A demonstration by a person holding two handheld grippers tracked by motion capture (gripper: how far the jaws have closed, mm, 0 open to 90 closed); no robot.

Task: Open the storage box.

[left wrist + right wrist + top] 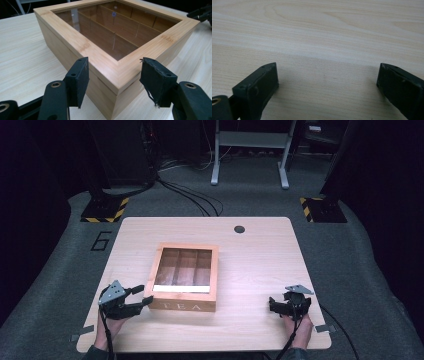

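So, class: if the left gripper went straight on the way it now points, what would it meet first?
Most likely the near corner of the wooden tea box. The left gripper has its open jaws either side of that corner, and the box seems close, though depth is hard to judge.

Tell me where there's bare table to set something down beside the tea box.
The widest free patch lies between the tea box and the right gripper, running back toward the round hole in the table. A bare strip also runs behind the box. It is crowded at the box's front left corner, where the left gripper has its open fingers around that corner.
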